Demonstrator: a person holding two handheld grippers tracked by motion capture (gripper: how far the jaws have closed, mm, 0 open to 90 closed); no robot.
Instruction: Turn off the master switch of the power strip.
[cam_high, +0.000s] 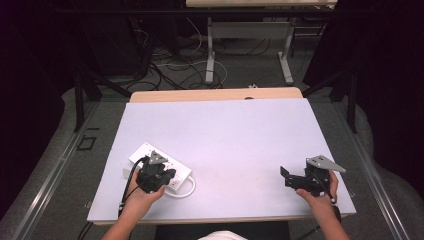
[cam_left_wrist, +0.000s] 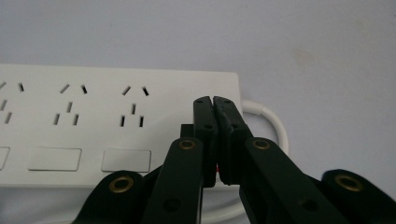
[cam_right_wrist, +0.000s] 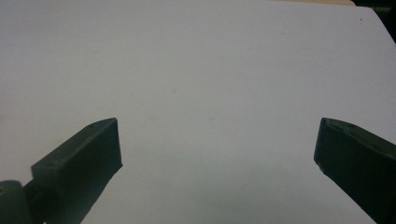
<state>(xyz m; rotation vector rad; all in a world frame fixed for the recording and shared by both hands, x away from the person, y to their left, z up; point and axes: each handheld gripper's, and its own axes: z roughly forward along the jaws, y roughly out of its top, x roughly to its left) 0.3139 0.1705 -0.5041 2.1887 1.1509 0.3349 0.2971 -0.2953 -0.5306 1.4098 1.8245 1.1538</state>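
Left gripper (cam_high: 156, 176) sits at the near-left of the white table (cam_high: 225, 140), directly over the white power strip (cam_high: 145, 151); person's left hand (cam_high: 145, 195) grips it from the near edge. Strip lies diagonal, near the table's left edge, with its white cable (cam_high: 189, 189) looping out toward the near side just right of the gripper. In the left gripper view the jaws are pressed together tip to tip, nothing clamped between them, tips over the strip's top face at the end where the cable (cam_left_wrist: 275, 122) exits. A small bit of red shows right behind the closed jaws; can't tell what it is or whether the tips touch it. Three socket groups and blank rectangular switch plates run off to the left on the strip (cam_left_wrist: 93, 116). Middle of the table is bare. Right gripper (cam_high: 292, 179) is at the near-right, well apart from the strip, held in the right hand (cam_high: 320, 197), pointing left across the table. Right gripper view: jaws spread wide apart, nothing between them, bare tabletop (cam_right_wrist: 210, 84) beyond.
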